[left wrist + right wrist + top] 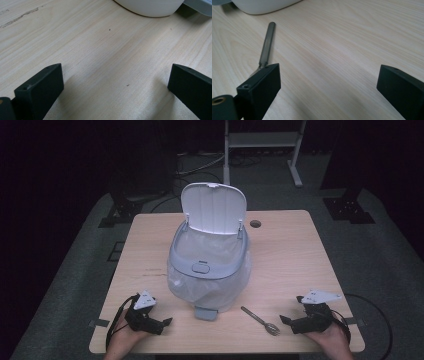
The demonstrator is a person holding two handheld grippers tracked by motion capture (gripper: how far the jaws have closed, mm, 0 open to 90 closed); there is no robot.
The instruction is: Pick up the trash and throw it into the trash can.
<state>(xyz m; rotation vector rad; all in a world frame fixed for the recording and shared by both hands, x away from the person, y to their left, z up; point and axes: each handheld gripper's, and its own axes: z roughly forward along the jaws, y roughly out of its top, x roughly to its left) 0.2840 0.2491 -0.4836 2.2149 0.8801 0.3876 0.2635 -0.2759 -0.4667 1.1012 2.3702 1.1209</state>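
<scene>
High view: slim metal fork [260, 320] (tines nearest).

High view overhead, facing forward; claw views close, low; share table [290, 250].

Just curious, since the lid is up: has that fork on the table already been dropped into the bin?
No, the fork lies flat on the table in front of the bin, near the right gripper.

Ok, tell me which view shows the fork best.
The high view: the whole fork lies on the table between the bin and the right gripper. The right gripper view shows its handle, tines hidden behind a jaw.
</scene>
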